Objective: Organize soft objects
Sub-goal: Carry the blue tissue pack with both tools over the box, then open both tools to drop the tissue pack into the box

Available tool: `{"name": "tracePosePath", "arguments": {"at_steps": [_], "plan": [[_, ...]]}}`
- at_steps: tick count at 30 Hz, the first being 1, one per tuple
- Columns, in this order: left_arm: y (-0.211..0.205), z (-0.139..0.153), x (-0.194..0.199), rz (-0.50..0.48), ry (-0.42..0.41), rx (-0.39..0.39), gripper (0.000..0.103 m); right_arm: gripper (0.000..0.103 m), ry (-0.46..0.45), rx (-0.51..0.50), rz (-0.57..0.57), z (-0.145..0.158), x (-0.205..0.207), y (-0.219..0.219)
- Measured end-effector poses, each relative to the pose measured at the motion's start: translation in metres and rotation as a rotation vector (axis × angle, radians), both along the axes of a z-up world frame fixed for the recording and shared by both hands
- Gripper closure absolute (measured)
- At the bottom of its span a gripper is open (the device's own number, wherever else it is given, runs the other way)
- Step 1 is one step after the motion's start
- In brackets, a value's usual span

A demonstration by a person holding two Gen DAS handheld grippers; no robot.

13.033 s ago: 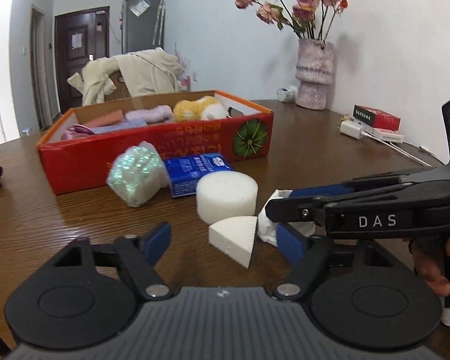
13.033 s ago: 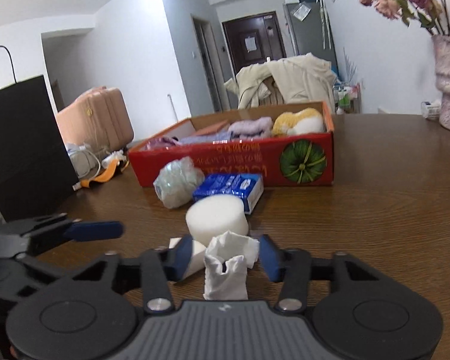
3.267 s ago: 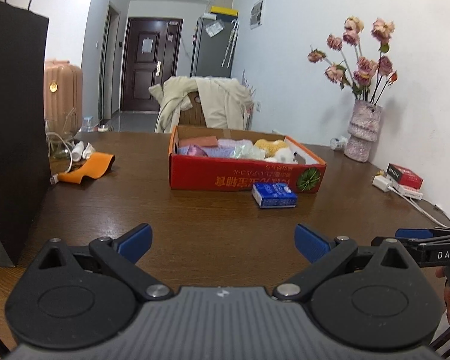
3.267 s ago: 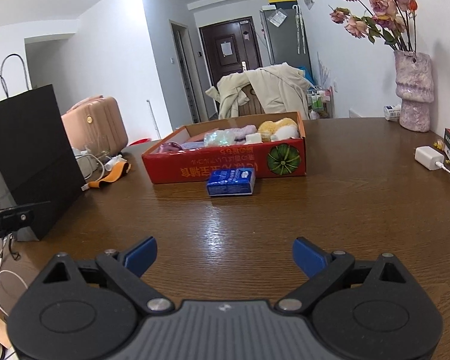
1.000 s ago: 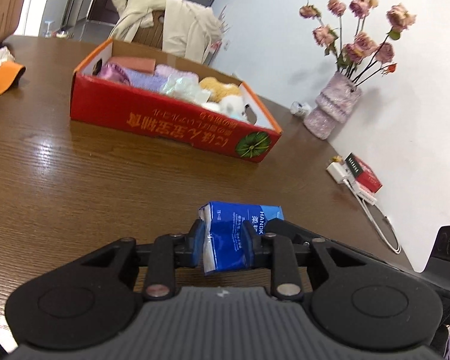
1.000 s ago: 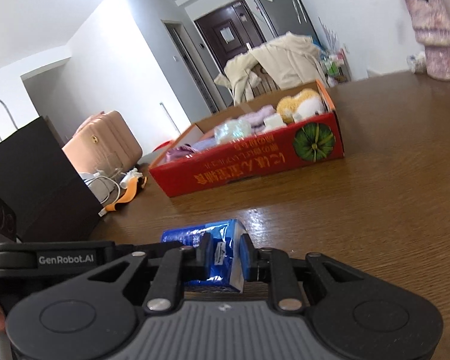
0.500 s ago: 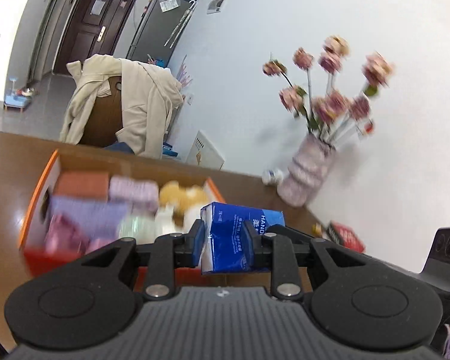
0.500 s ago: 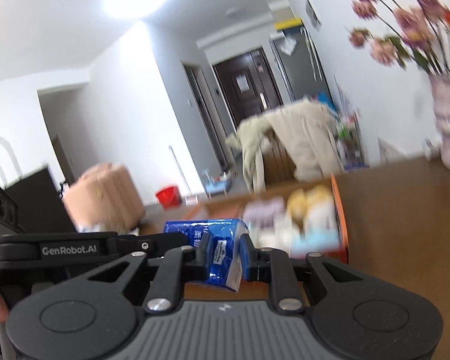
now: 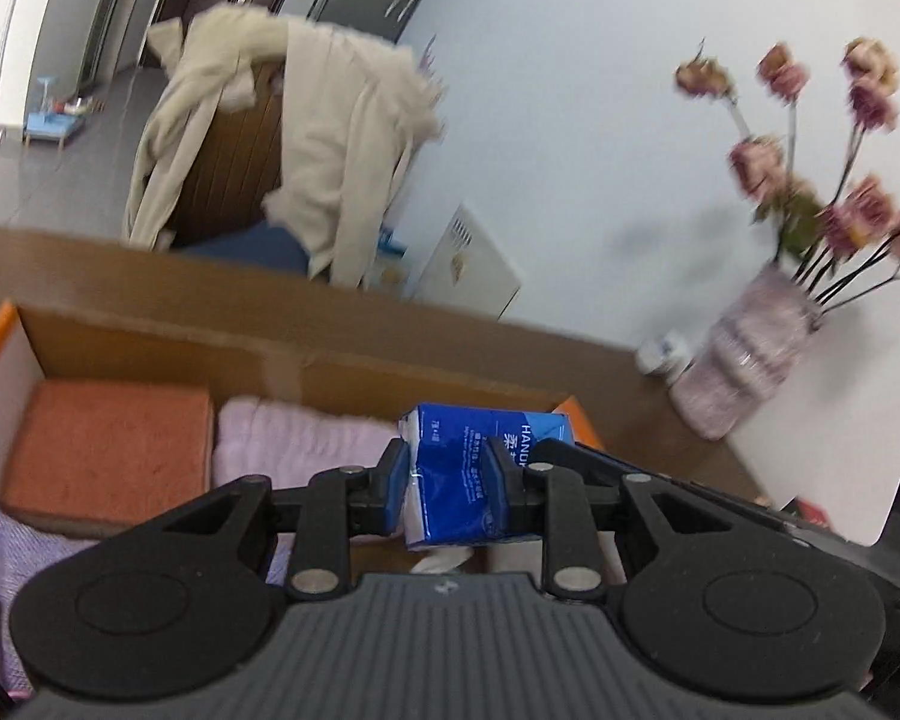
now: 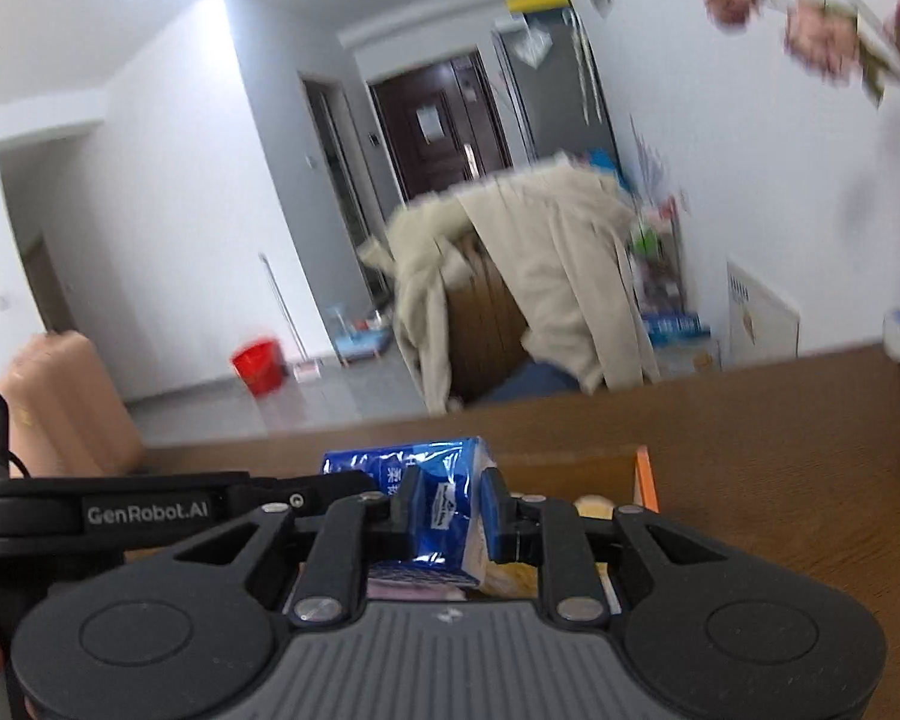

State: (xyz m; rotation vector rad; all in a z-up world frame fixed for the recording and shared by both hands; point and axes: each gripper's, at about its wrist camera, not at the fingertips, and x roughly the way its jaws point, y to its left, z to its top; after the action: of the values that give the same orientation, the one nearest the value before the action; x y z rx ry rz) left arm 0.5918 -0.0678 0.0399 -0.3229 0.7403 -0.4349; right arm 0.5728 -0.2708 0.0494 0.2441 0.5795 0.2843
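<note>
With both grippers, left (image 9: 444, 489) and right (image 10: 448, 510), clamped on one blue pack (image 9: 471, 483) from opposite ends, it hangs between the jaws above the box (image 9: 150, 339), over the right end beyond a pink towel (image 9: 294, 444). Best lower both evenly and let go together, I'd judge. Free room looks tight: orange block (image 9: 105, 441) off left, box corner (image 9: 582, 423) just behind the pack.
</note>
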Motion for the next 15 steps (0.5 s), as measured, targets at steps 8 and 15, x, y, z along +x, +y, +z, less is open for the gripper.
{"name": "tracePosePath", "arguments": {"at_steps": [8,15], "plan": [[-0.014,-0.021,0.01,-0.088,0.128,0.147,0.077,0.086,0.108,-0.141,0.041,-0.029,0.004,0.017],[-0.017,-0.029,0.026,-0.071,0.209,0.177,0.073,0.088,0.255,-0.136,0.048,-0.039,0.026,0.015]]}}
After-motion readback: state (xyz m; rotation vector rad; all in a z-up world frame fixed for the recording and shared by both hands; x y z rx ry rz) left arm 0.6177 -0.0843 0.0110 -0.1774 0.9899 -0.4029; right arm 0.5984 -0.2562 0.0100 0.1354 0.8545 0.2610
